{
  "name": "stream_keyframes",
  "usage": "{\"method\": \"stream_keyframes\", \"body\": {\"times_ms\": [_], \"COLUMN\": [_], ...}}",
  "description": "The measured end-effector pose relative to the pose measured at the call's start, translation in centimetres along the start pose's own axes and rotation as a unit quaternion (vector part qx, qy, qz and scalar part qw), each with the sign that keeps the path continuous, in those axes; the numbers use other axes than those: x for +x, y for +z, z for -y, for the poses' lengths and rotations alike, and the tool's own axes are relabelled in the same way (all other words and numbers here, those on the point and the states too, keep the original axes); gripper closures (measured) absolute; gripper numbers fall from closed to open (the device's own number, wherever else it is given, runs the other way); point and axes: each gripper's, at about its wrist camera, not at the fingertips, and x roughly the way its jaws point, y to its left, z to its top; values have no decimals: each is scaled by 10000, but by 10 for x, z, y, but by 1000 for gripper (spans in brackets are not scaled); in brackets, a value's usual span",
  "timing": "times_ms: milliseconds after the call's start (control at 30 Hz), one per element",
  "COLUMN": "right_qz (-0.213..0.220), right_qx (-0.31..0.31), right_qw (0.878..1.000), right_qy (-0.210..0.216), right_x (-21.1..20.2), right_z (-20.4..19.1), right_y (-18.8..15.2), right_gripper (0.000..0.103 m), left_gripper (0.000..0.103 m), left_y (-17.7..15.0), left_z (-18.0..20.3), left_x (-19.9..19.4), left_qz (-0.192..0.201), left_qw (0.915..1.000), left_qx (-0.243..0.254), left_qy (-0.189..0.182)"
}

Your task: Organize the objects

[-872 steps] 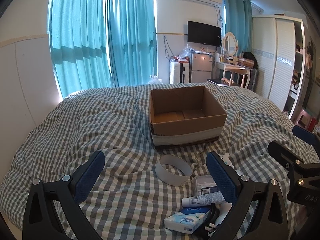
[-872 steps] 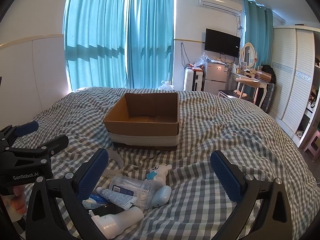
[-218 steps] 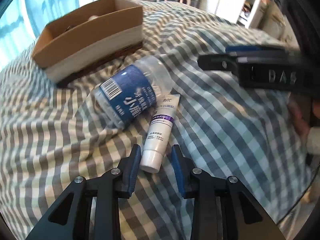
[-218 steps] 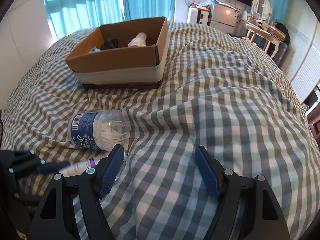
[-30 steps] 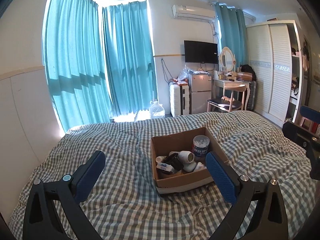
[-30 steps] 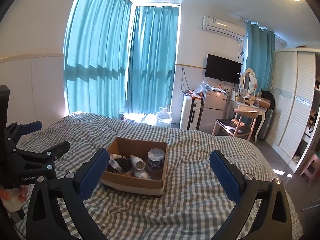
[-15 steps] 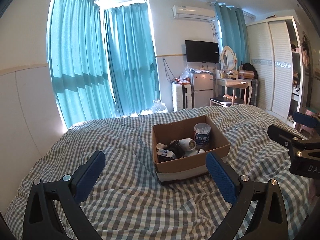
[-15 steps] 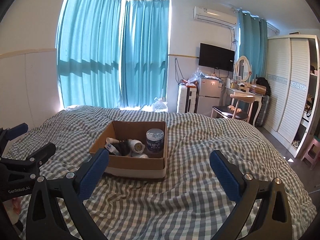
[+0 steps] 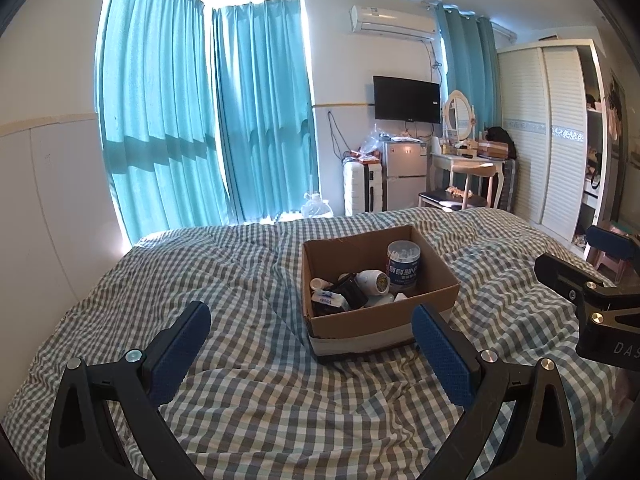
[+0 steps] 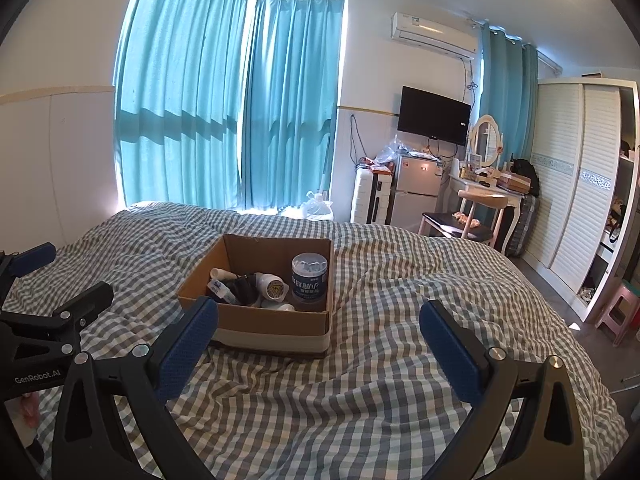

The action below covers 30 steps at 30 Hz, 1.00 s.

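Note:
A brown cardboard box [image 9: 384, 316] stands on the checked bedspread [image 9: 240, 400]; it also shows in the right wrist view [image 10: 272, 324]. Inside it stand a clear jar with a blue label [image 9: 403, 266] [image 10: 309, 278], a white bottle [image 9: 374, 281] [image 10: 273, 287], a dark item [image 9: 352, 288] and a small blue and white pack [image 9: 326, 299]. My left gripper [image 9: 312, 344] is open and empty, held back from the box. My right gripper [image 10: 320, 336] is open and empty, also short of the box. Each gripper shows at the edge of the other's view.
Teal curtains [image 9: 208, 120] hang behind the bed. A small fridge [image 9: 402, 174], a white suitcase [image 9: 362, 190], a dressing table with a chair [image 10: 476, 216], a wall TV [image 10: 434, 116] and a white wardrobe [image 10: 576, 184] stand on the right. A pink stool [image 10: 618, 312] is by the wardrobe.
Both grippers stay open and empty. Both views have shifted slightly, with the box sitting a little differently in the frame than half a second ago.

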Motion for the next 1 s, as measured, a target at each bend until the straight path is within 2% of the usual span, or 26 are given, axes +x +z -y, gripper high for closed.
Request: {"method": "stream_keyframes", "body": {"times_ms": [600, 1000], "right_qz": [-28, -87], "right_qx": [-14, -67], "right_qw": [10000, 9999], "right_qy": [54, 100], "right_x": [2, 2], "right_z": [-3, -8], "right_y": [-2, -2], "right_gripper": [2, 2], "left_gripper": [0, 0], "left_y": [0, 2], "left_z": [-6, -8], "left_x": [-1, 1], "left_qz": [-18, -168], "left_qw": [9998, 9996], "left_qx": [-176, -223], "left_qy": [12, -14]}}
